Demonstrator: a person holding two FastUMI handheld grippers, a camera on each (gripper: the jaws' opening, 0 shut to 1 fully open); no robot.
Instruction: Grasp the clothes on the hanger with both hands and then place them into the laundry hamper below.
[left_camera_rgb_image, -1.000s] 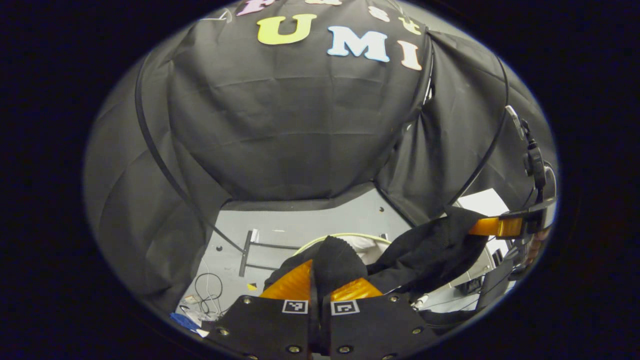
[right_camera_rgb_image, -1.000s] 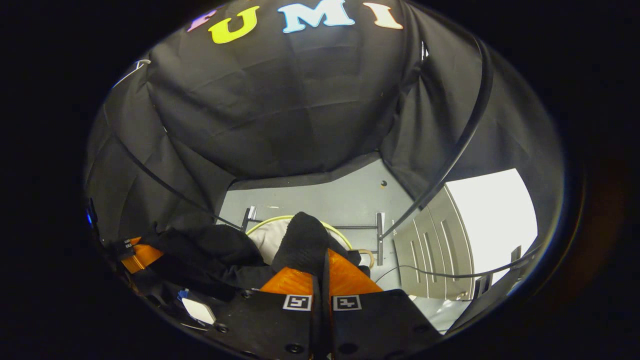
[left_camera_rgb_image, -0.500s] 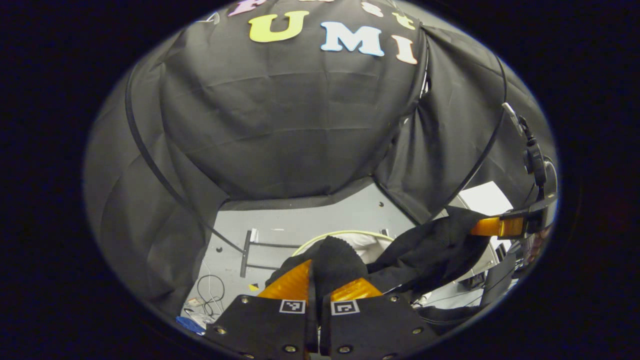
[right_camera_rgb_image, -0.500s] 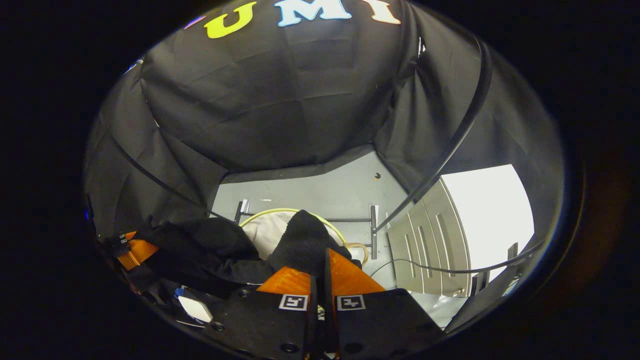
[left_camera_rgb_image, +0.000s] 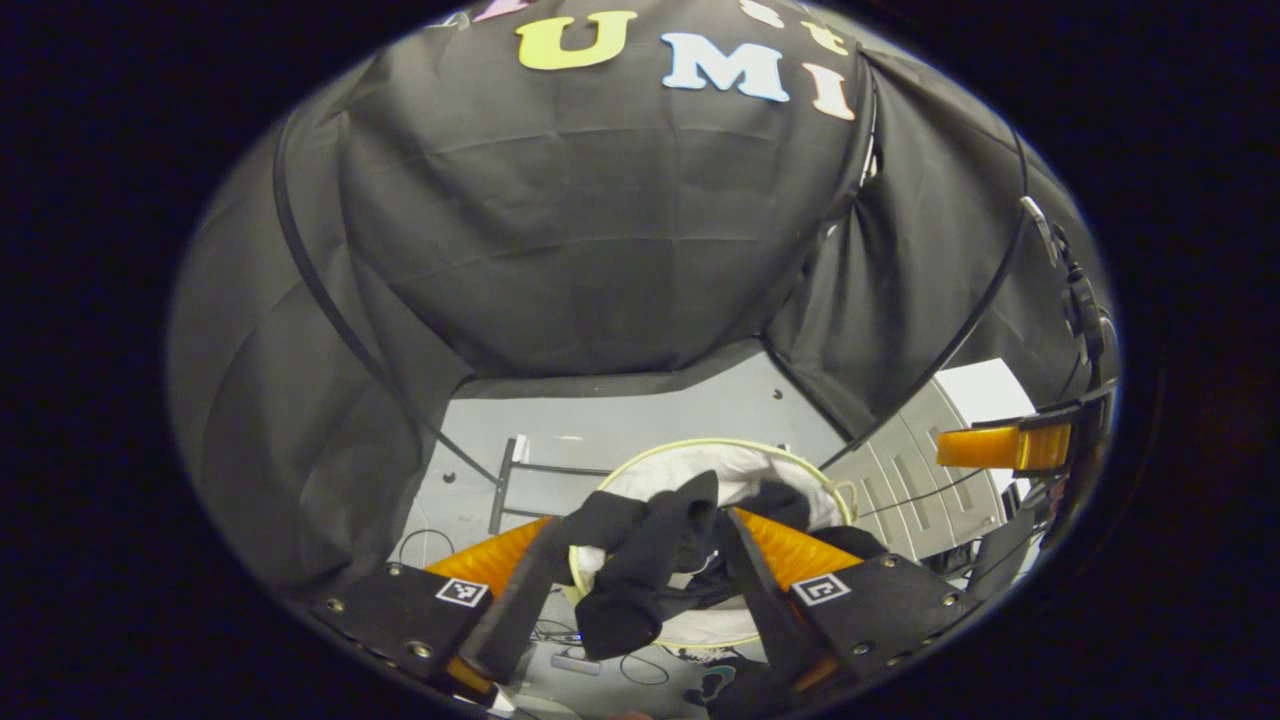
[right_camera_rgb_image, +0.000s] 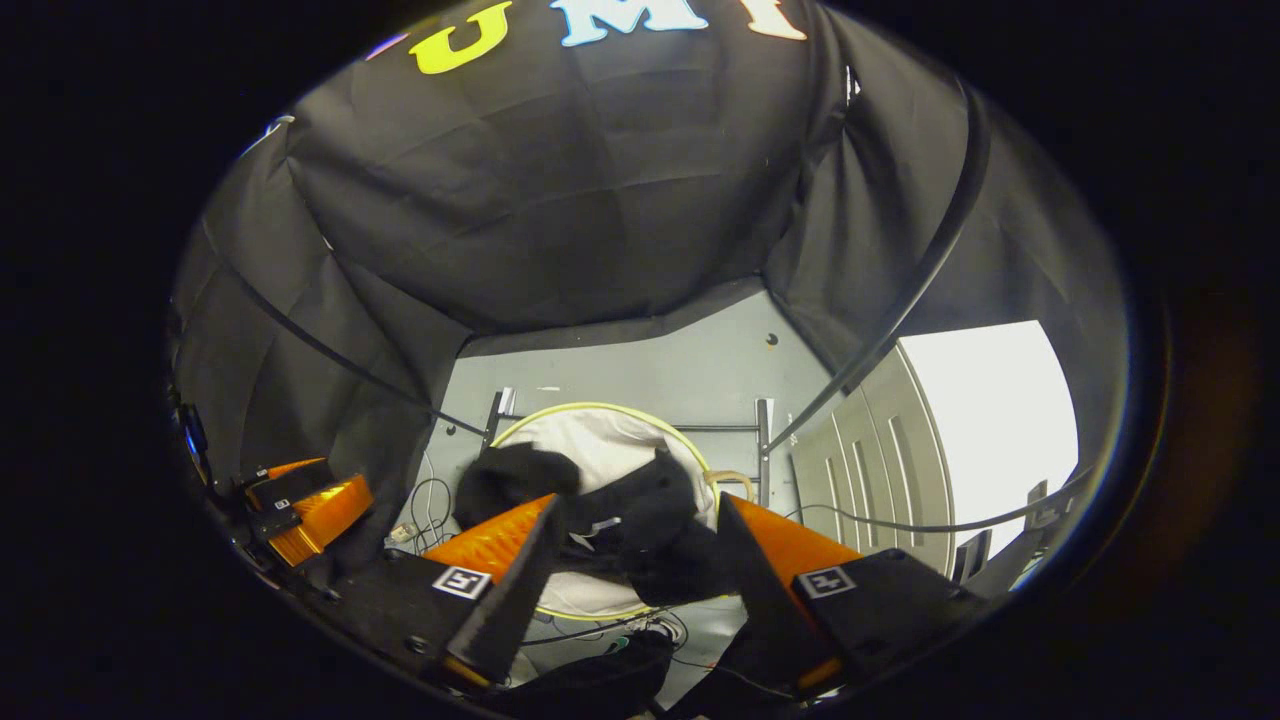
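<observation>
Clothes (left_camera_rgb_image: 650, 560) lie over the laundry hamper (left_camera_rgb_image: 640, 462) beneath both grippers, left (left_camera_rgb_image: 630, 560) and right (right_camera_rgb_image: 632, 545), fingers spread apart

A crumpled black garment (left_camera_rgb_image: 655, 560) lay bunched at the lower centre of both views, draped over the yellow-green rim of the round, white-lined laundry hamper (left_camera_rgb_image: 745, 462) on the grey floor.

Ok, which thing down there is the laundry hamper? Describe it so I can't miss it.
Look at the grey floor below the black booth wall. The hamper is the round white fabric tub with a pale yellow rim, standing by a metal stand; black clothes drape over it.
</observation>
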